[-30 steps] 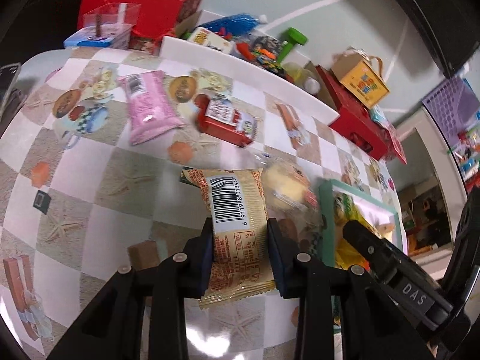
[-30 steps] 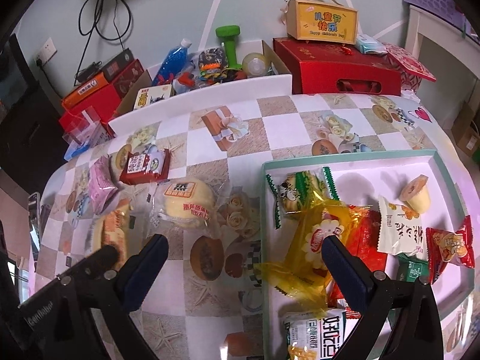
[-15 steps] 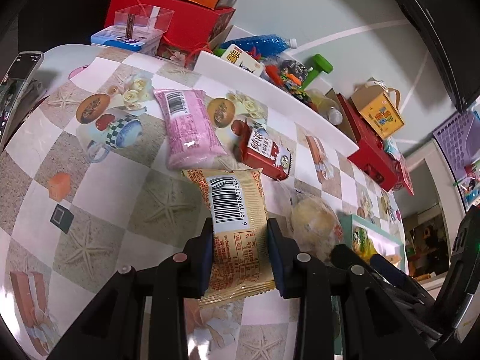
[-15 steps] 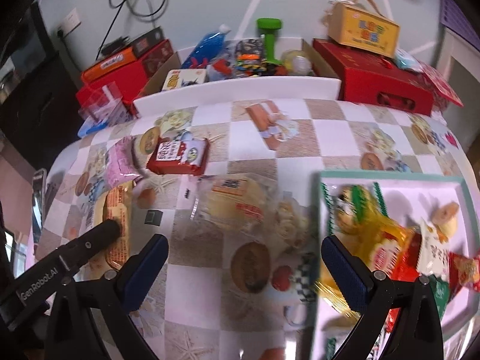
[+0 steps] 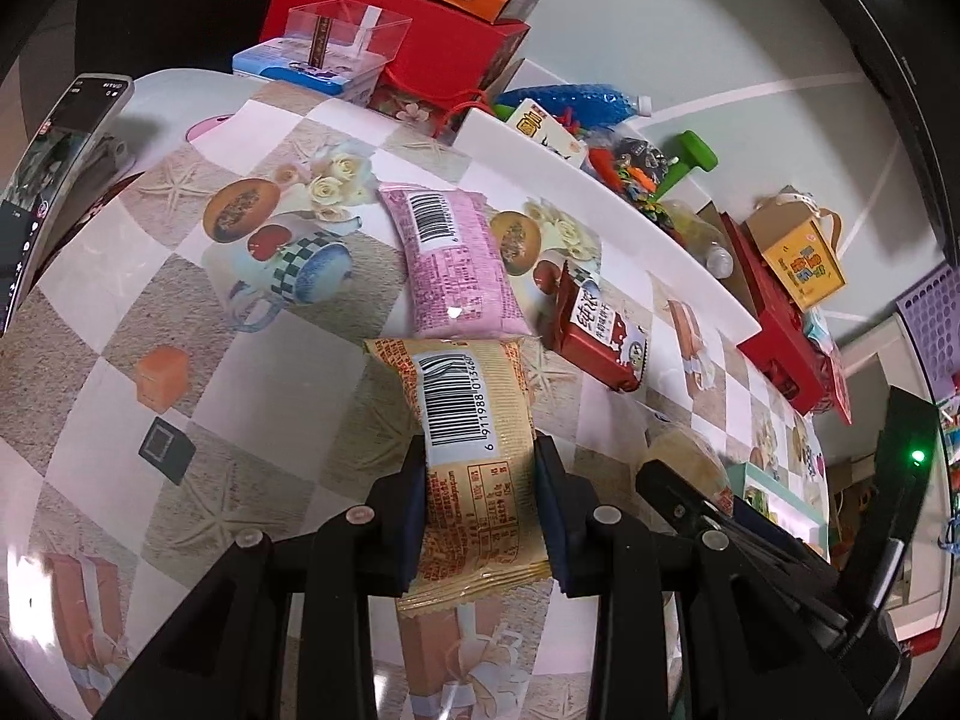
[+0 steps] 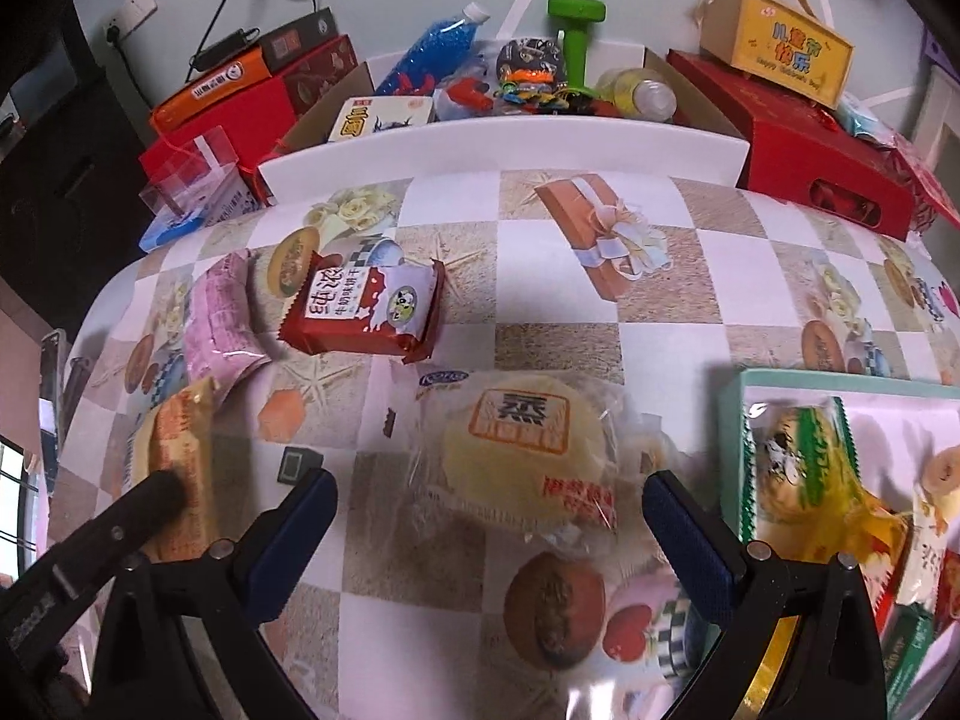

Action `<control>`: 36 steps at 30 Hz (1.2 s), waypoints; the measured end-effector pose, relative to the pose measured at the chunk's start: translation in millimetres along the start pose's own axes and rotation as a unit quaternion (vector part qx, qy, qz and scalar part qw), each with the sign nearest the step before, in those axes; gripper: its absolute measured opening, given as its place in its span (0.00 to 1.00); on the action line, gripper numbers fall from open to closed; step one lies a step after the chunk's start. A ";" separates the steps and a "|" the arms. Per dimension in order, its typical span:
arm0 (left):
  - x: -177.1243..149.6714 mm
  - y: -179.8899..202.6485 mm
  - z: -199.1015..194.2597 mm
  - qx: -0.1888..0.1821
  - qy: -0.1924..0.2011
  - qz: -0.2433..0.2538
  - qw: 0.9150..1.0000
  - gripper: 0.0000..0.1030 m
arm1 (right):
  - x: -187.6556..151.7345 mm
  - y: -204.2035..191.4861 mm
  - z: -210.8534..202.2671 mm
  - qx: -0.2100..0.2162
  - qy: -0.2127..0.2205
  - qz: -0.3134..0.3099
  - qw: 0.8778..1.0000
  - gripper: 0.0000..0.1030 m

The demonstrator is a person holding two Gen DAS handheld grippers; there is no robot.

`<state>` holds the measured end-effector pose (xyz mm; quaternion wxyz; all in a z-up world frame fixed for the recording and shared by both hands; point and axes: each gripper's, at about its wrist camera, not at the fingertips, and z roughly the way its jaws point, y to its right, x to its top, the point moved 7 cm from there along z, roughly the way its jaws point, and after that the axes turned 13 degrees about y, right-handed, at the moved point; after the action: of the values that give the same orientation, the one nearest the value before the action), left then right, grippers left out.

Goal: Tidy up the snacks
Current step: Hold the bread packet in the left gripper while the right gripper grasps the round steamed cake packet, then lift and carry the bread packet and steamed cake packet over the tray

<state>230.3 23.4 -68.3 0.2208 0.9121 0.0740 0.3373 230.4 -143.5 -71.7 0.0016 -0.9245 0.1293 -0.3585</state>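
Note:
My left gripper point(image 5: 477, 492) is shut on a yellow snack packet point(image 5: 468, 414) with a barcode, held just above the table; it also shows in the right wrist view point(image 6: 180, 462). A pink packet point(image 5: 453, 264) and a red packet point(image 5: 600, 330) lie just beyond it. My right gripper point(image 6: 489, 516) is open, its jaws either side of a round steamed cake in clear wrap point(image 6: 522, 450) on the table. The teal-rimmed tray point(image 6: 735, 438) at the right holds several snacks, among them a green-edged packet point(image 6: 792, 450).
The table has a checked printed cloth point(image 6: 540, 276). Behind its white back edge point(image 6: 498, 138) stand red boxes point(image 6: 822, 162), a yellow gift box point(image 6: 780, 48), a blue bottle point(image 6: 432, 48) and a green dumbbell point(image 6: 576, 30). A phone point(image 5: 54, 180) stands at the left edge.
My left gripper has carried the yellow packet left, away from the tray, toward the pink packet. My right gripper has swung left off the tray and now frames the steamed cake.

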 end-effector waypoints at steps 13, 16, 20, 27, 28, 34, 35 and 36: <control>-1.2 1.2 2.7 0.000 -0.007 0.003 1.000 0.33 | -2.8 8.7 21.7 -0.009 -0.017 0.014 1.000 0.94; -1.5 0.7 2.7 -0.001 -0.009 0.002 1.000 0.33 | -3.9 10.0 22.1 -0.005 -0.018 0.019 1.000 0.89; -1.8 1.9 4.2 -0.003 -0.011 0.005 1.000 0.33 | -2.4 10.4 18.4 -0.007 -0.007 0.018 1.000 0.78; -2.3 4.3 3.9 -0.006 -0.012 0.008 1.000 0.33 | -4.4 11.2 11.6 0.001 -0.003 0.022 1.000 0.73; -2.0 5.0 3.7 -0.007 -0.012 0.009 1.000 0.33 | -4.9 11.4 9.3 0.004 -0.001 0.025 1.000 0.73; -2.6 14.0 1.1 -0.017 -0.012 0.018 1.000 0.33 | -4.6 13.5 -11.5 0.016 0.010 0.039 0.999 0.73; -2.5 16.1 -0.1 -0.018 -0.011 0.019 1.000 0.33 | -3.0 14.3 -17.0 0.017 0.014 0.041 0.999 0.73; -2.3 18.8 -1.4 -0.020 -0.010 0.022 1.000 0.33 | -1.6 14.5 -21.7 0.018 0.018 0.042 0.999 0.73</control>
<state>227.4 6.4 -60.2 0.2324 0.9123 0.0449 0.3341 211.4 -155.2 -58.0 0.0312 -0.9116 0.1617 -0.3766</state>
